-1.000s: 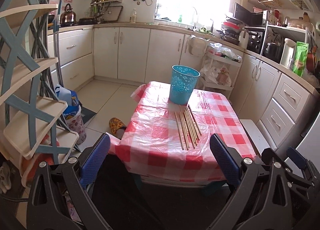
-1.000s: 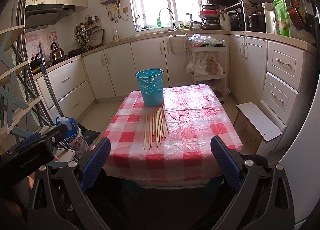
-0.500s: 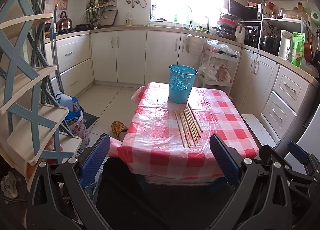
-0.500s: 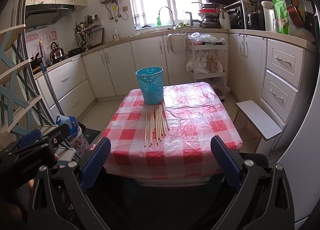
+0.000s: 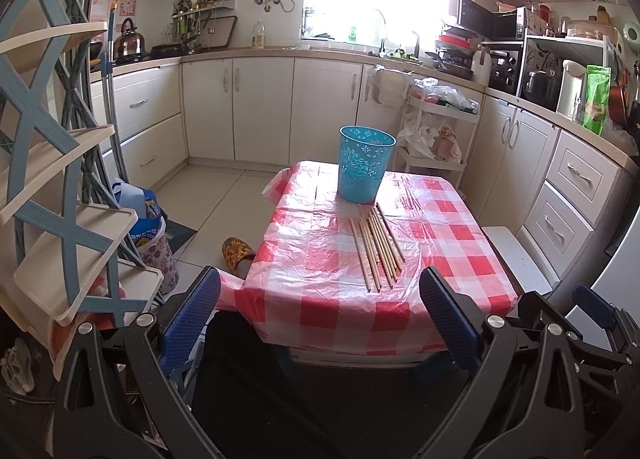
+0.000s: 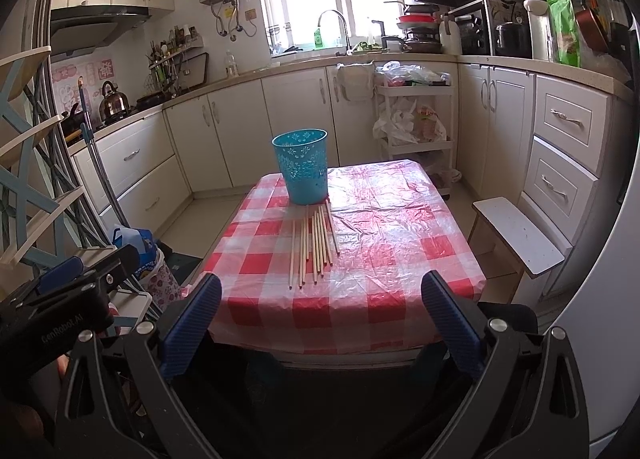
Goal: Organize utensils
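Several wooden chopsticks (image 5: 377,247) lie side by side on a red-and-white checked tablecloth (image 5: 320,279); they also show in the right wrist view (image 6: 314,245). A blue perforated bin (image 5: 365,164) stands upright just behind them, also seen in the right wrist view (image 6: 303,166). My left gripper (image 5: 320,303) is open and empty, held short of the table's near edge. My right gripper (image 6: 320,303) is open and empty, also short of the near edge. The left gripper's body shows at the left of the right wrist view (image 6: 60,299).
A blue-and-cream shelf rack (image 5: 52,179) stands close on the left. A white stool (image 6: 520,235) sits to the right of the table. Cabinets (image 5: 260,111) line the back and right walls. A trolley (image 5: 436,131) with bags stands behind the table. A slipper (image 5: 236,251) lies on the floor.
The left wrist view has swung slightly left and levelled, so the table sits more centred. The right gripper has barely moved. Both jaws stay open.
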